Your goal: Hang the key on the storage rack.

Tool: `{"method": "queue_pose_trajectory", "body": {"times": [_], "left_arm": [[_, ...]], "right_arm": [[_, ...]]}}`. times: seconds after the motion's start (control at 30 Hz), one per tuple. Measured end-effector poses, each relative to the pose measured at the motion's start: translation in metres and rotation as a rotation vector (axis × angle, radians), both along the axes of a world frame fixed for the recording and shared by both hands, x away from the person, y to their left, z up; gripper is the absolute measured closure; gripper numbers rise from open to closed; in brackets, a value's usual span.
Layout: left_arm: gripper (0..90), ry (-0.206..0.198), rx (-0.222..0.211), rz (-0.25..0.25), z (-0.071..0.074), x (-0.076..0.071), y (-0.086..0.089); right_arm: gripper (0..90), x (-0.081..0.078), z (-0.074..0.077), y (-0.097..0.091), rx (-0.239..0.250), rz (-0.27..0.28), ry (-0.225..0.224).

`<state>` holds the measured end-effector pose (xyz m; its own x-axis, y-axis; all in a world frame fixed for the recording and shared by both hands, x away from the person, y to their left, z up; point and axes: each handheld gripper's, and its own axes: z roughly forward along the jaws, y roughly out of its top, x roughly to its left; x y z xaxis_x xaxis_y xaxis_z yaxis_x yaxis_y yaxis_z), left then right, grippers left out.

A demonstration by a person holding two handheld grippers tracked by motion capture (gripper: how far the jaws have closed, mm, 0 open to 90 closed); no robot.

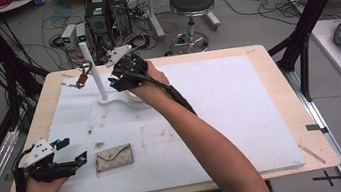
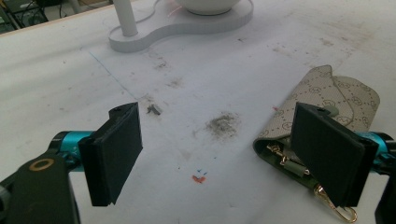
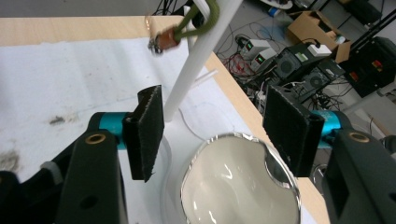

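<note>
Wallet [image 1: 114, 158] just right of open left hand-held gripper [image 1: 77, 161]

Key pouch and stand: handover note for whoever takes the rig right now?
Left tool: open, low over the mat, jaws either side of bare mat; the key pouch lies flat just beside its right jaw, untouched.
Right tool: open, holding nothing, above the white dish on the stand base, next to the white post.
A green loop with a brown tag already hangs at the post.
Done: nothing gripped yet. Left: probably close on the pouch and take it toward the stand; the intent is a guess.
</note>
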<state>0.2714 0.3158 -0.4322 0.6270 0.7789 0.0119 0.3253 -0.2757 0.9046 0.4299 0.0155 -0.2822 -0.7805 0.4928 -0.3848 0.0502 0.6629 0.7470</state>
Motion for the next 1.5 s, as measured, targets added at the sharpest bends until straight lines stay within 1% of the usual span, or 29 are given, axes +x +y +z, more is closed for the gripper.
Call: {"method": "queue_pose_trajectory", "body": {"times": [0.03,0.1,0.13,0.17,0.2,0.23,0.27,0.3,0.33,0.4,0.43,0.47,0.53,0.57,0.67,0.73,0.8,0.83,0.93,1.1,1.13,1.23,1.27,1.3,1.33,1.37,1.4,1.43,1.5], "left_arm": [[17.0,-0.001,0.001,0.000,0.000,0.000,0.000],[17.0,-0.002,-0.003,-0.002,0.000,-0.001,0.000],[17.0,-0.002,0.001,-0.004,0.001,-0.001,0.001],[17.0,-0.002,-0.004,-0.006,0.001,-0.001,0.000],[17.0,-0.001,-0.008,-0.008,0.001,-0.001,0.000],[17.0,-0.002,-0.007,-0.010,0.001,-0.001,-0.001],[17.0,-0.003,-0.007,-0.010,0.001,-0.001,-0.002],[17.0,-0.005,-0.002,-0.010,0.001,0.000,-0.002],[17.0,-0.006,0.002,-0.011,0.002,0.001,-0.002],[17.0,-0.009,-0.004,-0.011,0.003,0.002,-0.003],[17.0,-0.008,-0.007,-0.012,0.003,0.003,-0.003],[17.0,-0.006,-0.007,-0.014,0.003,0.004,-0.004],[17.0,-0.002,-0.007,-0.025,0.002,0.005,-0.005],[17.0,-0.002,-0.007,-0.028,0.002,0.006,-0.007],[17.0,-0.008,-0.011,-0.043,0.003,0.008,-0.010],[17.0,-0.008,-0.017,-0.047,0.004,0.008,-0.013],[17.0,-0.009,-0.020,-0.053,0.004,0.009,-0.016],[17.0,-0.009,-0.017,-0.057,0.004,0.010,-0.017],[17.0,-0.008,-0.019,-0.065,0.004,0.012,-0.019],[17.0,-0.007,-0.024,-0.076,0.004,0.015,-0.021],[17.0,-0.007,-0.031,-0.076,0.003,0.016,-0.021],[17.0,-0.004,-0.032,-0.083,0.003,0.018,-0.022],[17.0,-0.003,-0.031,-0.085,0.003,0.019,-0.023],[17.0,-0.003,-0.031,-0.087,0.003,0.019,-0.023],[17.0,-0.002,-0.032,-0.088,0.003,0.019,-0.024],[17.0,-0.003,-0.031,-0.090,0.003,0.020,-0.024],[17.0,-0.003,-0.032,-0.090,0.003,0.020,-0.025],[17.0,-0.003,-0.032,-0.091,0.003,0.020,-0.025],[17.0,-0.002,-0.034,-0.097,0.003,0.020,-0.025]], "right_arm": [[37.4,-0.001,-0.001,-0.006,0.008,0.002,-0.005],[35.2,-0.005,-0.003,-0.018,0.023,-0.015,0.016],[32.2,-0.008,-0.004,-0.031,0.033,-0.025,0.048],[32.2,-0.008,-0.004,-0.031,0.033,-0.025,0.048],[32.0,-0.010,-0.005,-0.037,0.034,-0.024,0.052],[31.5,-0.015,-0.008,-0.052,0.066,-0.022,0.041],[31.5,-0.015,-0.008,-0.052,0.066,-0.022,0.041],[30.2,-0.018,-0.011,-0.067,0.075,-0.030,0.044],[30.2,-0.018,-0.011,-0.067,0.075,-0.030,0.044],[30.2,-0.023,-0.015,-0.083,0.103,-0.035,0.051],[28.8,-0.027,-0.017,-0.097,0.108,-0.051,0.071],[28.8,-0.027,-0.017,-0.097,0.108,-0.051,0.071],[28.6,-0.032,-0.020,-0.112,0.137,-0.060,0.067],[28.4,-0.034,-0.020,-0.119,0.136,-0.063,0.079],[28.4,-0.042,-0.024,-0.138,0.171,-0.076,0.072],[27.9,-0.048,-0.027,-0.149,0.184,-0.092,0.086],[27.9,-0.053,-0.032,-0.159,0.196,-0.092,0.084],[27.4,-0.058,-0.038,-0.167,0.194,-0.105,0.102],[27.2,-0.063,-0.043,-0.175,0.205,-0.109,0.109],[26.0,-0.077,-0.061,-0.198,0.223,-0.134,0.117],[26.0,-0.081,-0.065,-0.202,0.226,-0.141,0.119],[26.0,-0.093,-0.076,-0.217,0.239,-0.156,0.105],[25.9,-0.098,-0.083,-0.226,0.258,-0.171,0.111],[25.9,-0.098,-0.083,-0.226,0.258,-0.171,0.111],[24.9,-0.102,-0.089,-0.234,0.269,-0.189,0.116],[24.9,-0.102,-0.089,-0.234,0.269,-0.189,0.116],[23.8,-0.105,-0.095,-0.241,0.278,-0.205,0.125],[23.8,-0.105,-0.095,-0.241,0.278,-0.205,0.125],[21.5,-0.107,-0.104,-0.252,0.301,-0.233,0.134]]}}
